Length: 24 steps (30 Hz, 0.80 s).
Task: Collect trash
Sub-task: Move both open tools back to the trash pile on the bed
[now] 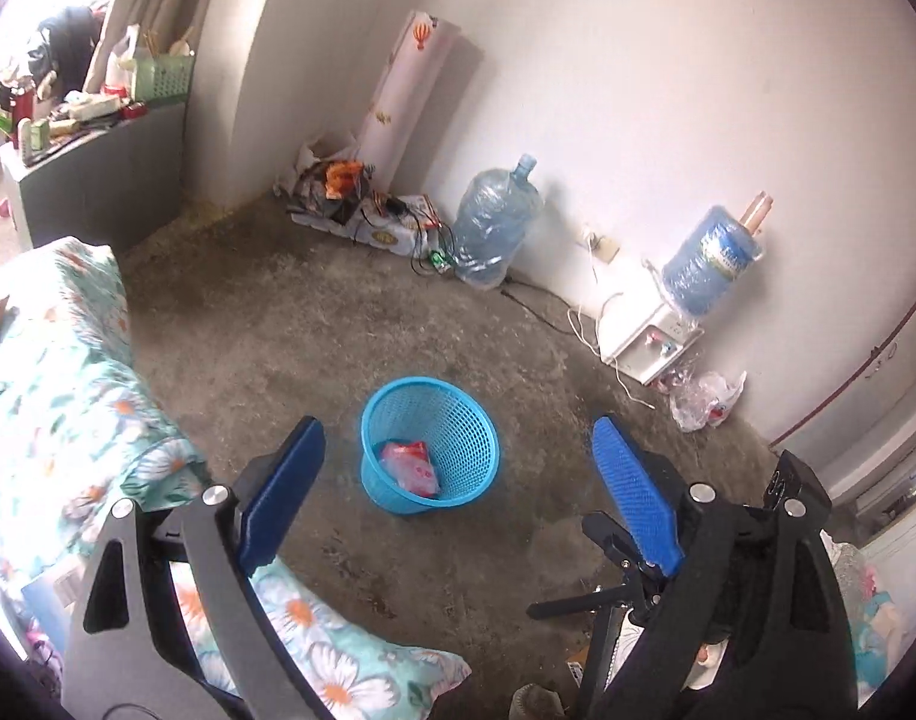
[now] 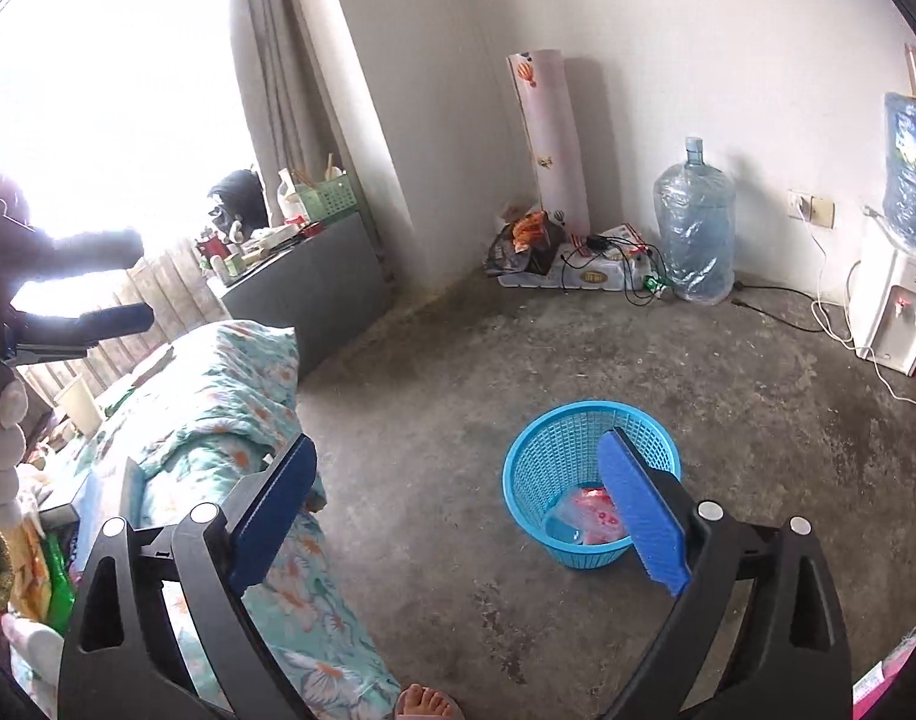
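Left wrist view: left gripper (image 1: 458, 474) has its jaws spread wide, nothing between the pads, pointing down over bare concrete floor (image 1: 338, 312). One blue mesh basket (image 1: 429, 445) stands upright on the floor, well apart from the fingers, with one red-and-clear crumpled wrapper (image 1: 411, 468) already lying inside. One loose clear plastic bag (image 1: 707, 399) lies by the wall just beside the white water dispenser (image 1: 650, 351); looks like trash not yet collected. One empty water jug (image 1: 497, 222) stands on the floor, one more sits inverted on the dispenser, so two jugs. One floral quilt (image 1: 56, 396) at left, on the bed edge. Right wrist view: right gripper (image 2: 458, 474) is also wide open and empty; its right finger overlaps the basket (image 2: 554, 450) in the picture only, seemingly above it, not touching. The wrapper (image 2: 596, 516) shows in the basket bottom next to something pale blue, can't tell what. One bare foot (image 2: 428, 703) at the bottom edge. The other gripper shows dark and backlit at far left, too washed out for detail. Risks, as judgement: the basket is light, so a low finger clipping its rim could tip it and spill the wrapper; thin bag film by the dispenser may slip from wide pads or snag the white cord nearby.
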Each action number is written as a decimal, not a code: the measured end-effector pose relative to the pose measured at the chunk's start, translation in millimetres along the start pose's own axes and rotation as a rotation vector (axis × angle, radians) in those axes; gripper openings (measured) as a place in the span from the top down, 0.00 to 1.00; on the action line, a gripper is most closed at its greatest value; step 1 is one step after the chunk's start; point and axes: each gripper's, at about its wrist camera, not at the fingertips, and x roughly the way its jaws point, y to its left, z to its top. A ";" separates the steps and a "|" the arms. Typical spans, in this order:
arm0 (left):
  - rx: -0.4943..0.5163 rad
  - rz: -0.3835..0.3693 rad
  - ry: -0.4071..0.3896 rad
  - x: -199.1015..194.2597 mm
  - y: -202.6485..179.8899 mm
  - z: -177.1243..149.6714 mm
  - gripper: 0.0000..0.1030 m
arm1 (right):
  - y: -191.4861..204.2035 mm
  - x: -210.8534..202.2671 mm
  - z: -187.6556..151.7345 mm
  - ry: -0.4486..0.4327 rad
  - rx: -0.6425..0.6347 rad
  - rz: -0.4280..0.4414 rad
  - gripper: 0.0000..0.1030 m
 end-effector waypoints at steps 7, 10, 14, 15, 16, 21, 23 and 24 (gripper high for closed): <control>-0.078 0.098 -0.173 -114.7 24.9 -34.4 0.14 | 65.0 -30.6 0.7 0.014 -0.084 0.187 0.06; -0.090 0.222 -0.208 -157.7 38.1 -52.7 0.14 | 93.4 -36.0 -2.9 0.035 -0.115 0.250 0.06; -0.175 0.342 -0.302 -218.8 72.0 -89.2 0.14 | 131.1 -37.9 -7.2 0.070 -0.148 0.339 0.06; -0.207 0.358 -0.318 -231.4 83.5 -99.1 0.14 | 140.8 -37.7 -7.4 0.078 -0.162 0.357 0.06; -0.238 0.376 -0.329 -242.4 98.3 -107.5 0.14 | 150.2 -37.8 -8.1 0.087 -0.171 0.374 0.06; -0.347 0.459 -0.380 -306.5 142.1 -158.1 0.14 | 199.7 -33.3 -7.8 0.142 -0.191 0.484 0.06; -0.396 0.491 -0.384 -325.8 157.4 -178.9 0.14 | 218.6 -30.9 -8.7 0.157 -0.207 0.518 0.06; -0.423 0.501 -0.380 -332.9 164.7 -188.9 0.14 | 229.6 -29.5 -9.7 0.167 -0.217 0.536 0.06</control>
